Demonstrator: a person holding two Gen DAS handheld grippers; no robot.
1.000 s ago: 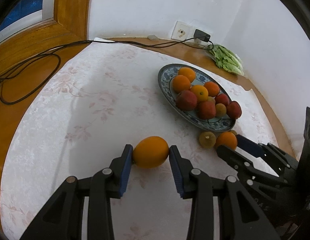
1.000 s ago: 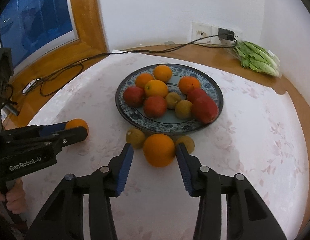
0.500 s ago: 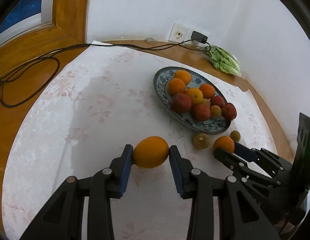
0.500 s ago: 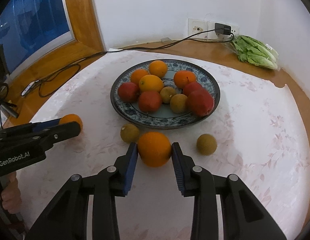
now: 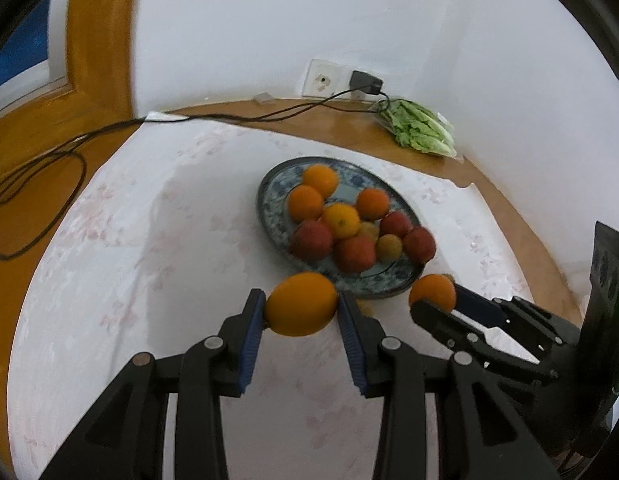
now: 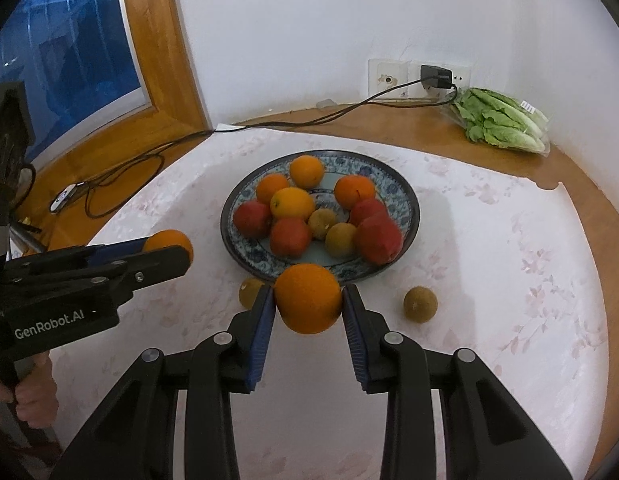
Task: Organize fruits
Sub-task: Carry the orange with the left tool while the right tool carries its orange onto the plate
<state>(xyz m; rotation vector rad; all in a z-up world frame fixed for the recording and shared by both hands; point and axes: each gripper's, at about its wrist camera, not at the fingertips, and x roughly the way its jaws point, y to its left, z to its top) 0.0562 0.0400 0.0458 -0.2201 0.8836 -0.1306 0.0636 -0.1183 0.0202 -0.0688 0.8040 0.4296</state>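
Oranges held, one per tool: left tool [image 5: 301,312] clamps an orange [image 5: 301,304]; right tool [image 6: 308,306] clamps another orange [image 6: 308,297]. Plate [image 6: 405,194] lies straight ahead of both, right tool's fruit at its near rim, so nearer. Judged next: carry forward, release onto plate.

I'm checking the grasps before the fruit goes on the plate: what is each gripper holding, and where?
Each holds a round orange by its opposite sides: left gripper one orange, right gripper another.
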